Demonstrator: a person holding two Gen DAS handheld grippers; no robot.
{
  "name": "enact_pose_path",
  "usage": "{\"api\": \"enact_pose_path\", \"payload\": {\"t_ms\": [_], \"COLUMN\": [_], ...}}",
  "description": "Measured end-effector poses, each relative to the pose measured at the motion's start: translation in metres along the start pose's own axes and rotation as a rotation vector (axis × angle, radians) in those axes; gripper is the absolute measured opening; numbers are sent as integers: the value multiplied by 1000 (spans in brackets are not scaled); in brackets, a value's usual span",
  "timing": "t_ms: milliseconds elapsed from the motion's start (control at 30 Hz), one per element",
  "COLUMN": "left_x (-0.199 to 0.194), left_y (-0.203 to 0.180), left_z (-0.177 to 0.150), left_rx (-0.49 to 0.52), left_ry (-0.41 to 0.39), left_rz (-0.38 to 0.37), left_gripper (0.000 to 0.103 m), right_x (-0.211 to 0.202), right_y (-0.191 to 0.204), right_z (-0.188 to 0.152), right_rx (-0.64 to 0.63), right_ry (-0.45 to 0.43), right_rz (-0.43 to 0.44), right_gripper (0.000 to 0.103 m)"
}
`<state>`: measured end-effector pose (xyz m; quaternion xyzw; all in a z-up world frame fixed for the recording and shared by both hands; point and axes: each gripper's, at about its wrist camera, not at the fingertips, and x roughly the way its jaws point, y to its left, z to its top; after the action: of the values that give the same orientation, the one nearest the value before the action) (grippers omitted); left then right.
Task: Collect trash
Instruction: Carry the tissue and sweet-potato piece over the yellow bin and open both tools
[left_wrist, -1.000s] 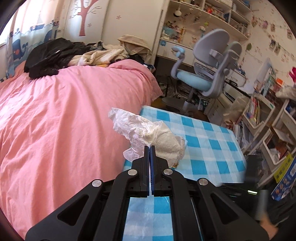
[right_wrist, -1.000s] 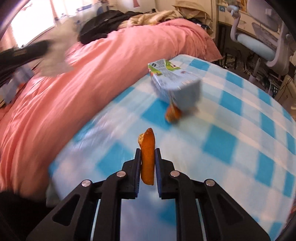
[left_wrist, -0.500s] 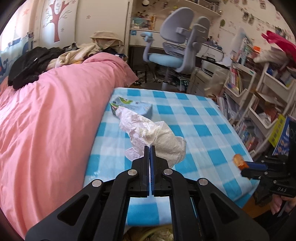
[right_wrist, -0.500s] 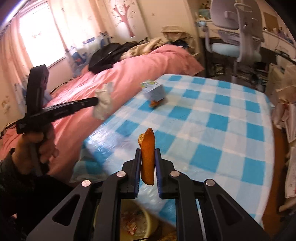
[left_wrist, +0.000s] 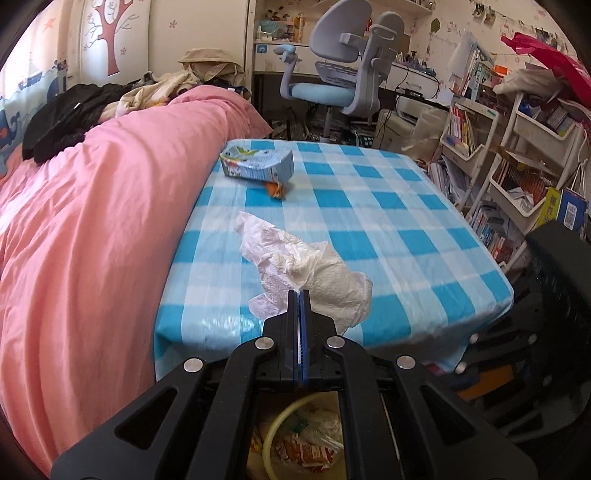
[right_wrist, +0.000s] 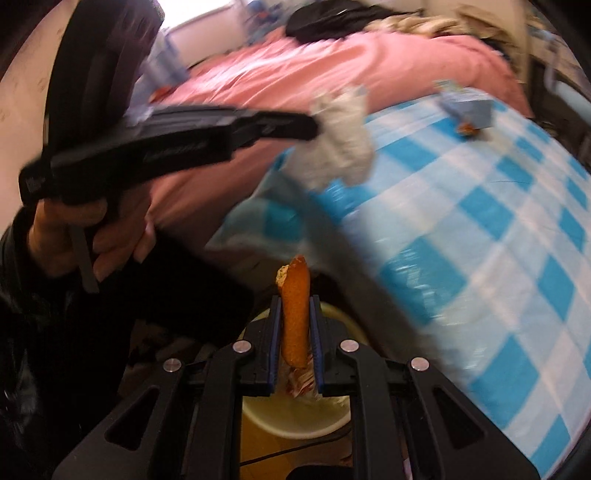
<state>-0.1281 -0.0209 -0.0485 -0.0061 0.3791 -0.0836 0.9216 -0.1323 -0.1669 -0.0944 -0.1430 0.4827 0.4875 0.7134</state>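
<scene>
My left gripper (left_wrist: 299, 293) is shut on a crumpled white tissue (left_wrist: 306, 266), held off the near edge of the blue checked table (left_wrist: 369, 206). Below it a yellow-rimmed trash bin (left_wrist: 295, 439) holds wrappers. My right gripper (right_wrist: 295, 299) is shut on an orange peel strip (right_wrist: 294, 310), held over the same bin (right_wrist: 295, 421). The right wrist view also shows the left gripper (right_wrist: 310, 127) with the tissue (right_wrist: 341, 147). A blue carton (left_wrist: 258, 164) lies on the table's far left, an orange scrap (left_wrist: 275, 189) beside it.
A bed with a pink duvet (left_wrist: 92, 221) runs along the table's left side, clothes (left_wrist: 66, 118) piled at its head. A grey-blue desk chair (left_wrist: 332, 74) stands beyond the table. Book-filled shelves (left_wrist: 498, 158) line the right.
Both grippers pulled back from over the table to beyond its near edge, above the bin. The left still holds the tissue, the right the peel.
</scene>
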Motion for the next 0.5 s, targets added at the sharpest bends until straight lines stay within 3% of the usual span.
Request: {"api": "enact_pose_path", "payload": {"t_ms": [67,167,233,300,400,500], "left_x": [-3,-6,-8,-10,-12,-13], "left_y": [0,-1,-4,-7,-15,-24], "left_z": [-7,-15,-20,-27,-41,-56], "left_rx": [1,5,14,21,37,51], "left_ry": [10,26,36,48,80,125], "left_rz": [2,3,4,-1,-19,-47], "left_gripper": [2,2,2,2,2,2], "right_x": [13,19,8,-13,-36,-57], "right_y": [10,14,6,-10,-34,-59], "right_z": [-5,-11,-11,-11,-13,-19], "right_rx": [-25,-44,-10,59,158,269], "right_ry": [67,99,49,-39,-137,-215], "right_rz": [32,-5,-34,-86,-209,-336], "right_gripper": [17,28,40,58,69,72]}}
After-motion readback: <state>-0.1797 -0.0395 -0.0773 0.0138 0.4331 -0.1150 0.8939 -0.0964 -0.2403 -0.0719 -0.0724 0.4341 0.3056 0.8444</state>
